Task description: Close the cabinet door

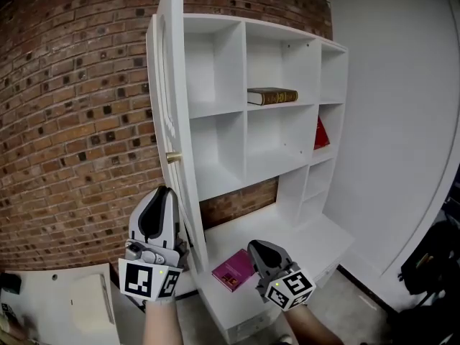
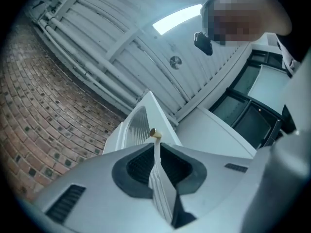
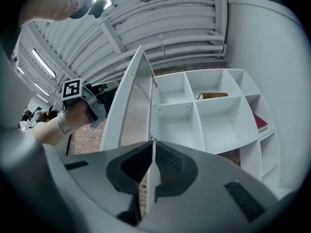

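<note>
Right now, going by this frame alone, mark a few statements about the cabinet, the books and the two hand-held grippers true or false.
1. The cabinet door stands open. True.
2. A brown book lies flat in an upper compartment. True.
3. The magenta book stands upright on the top shelf. False: it lies flat on the low ledge.
4. The right hand-held gripper grips the brass knob. False: it hovers low in front of the cabinet, apart from the door, and nothing holds the knob.
5. The left hand-held gripper is beside the door, below the knob. True.
</note>
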